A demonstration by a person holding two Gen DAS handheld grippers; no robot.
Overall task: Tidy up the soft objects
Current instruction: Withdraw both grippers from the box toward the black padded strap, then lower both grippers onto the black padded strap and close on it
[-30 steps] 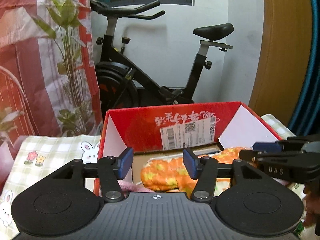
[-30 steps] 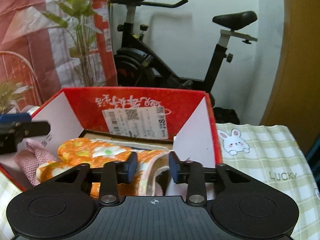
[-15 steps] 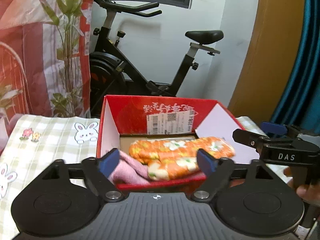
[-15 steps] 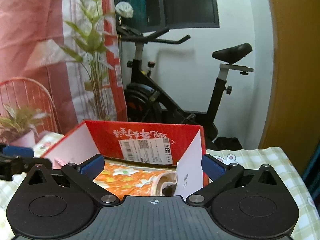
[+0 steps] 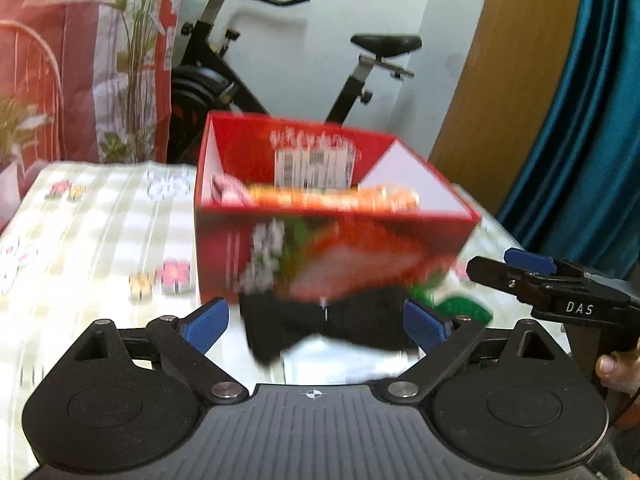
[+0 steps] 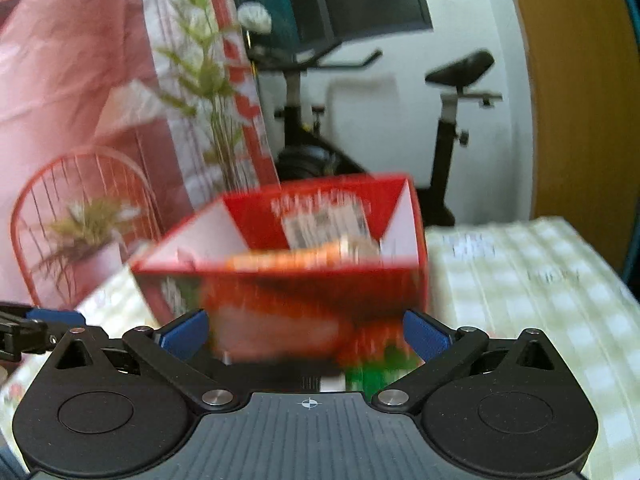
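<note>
A red cardboard box stands on the checked tablecloth. An orange flowered cloth and a pink cloth lie inside it. My left gripper is open and empty, held back from the box's near side. A black cloth lies on the table in front of the box, between the left fingers. My right gripper is open and empty, also in front of the box; the orange cloth shows over its rim. The right gripper also shows at the right of the left wrist view.
An exercise bike stands behind the table against the white wall. A plant and a red-and-white curtain are at the left. A potted plant and a red wire chair are left of the table. A green item lies by the box's near corner.
Both grippers have opened wide and pulled back from the box toward me. The box's printed front side and the black cloth have come into view.
</note>
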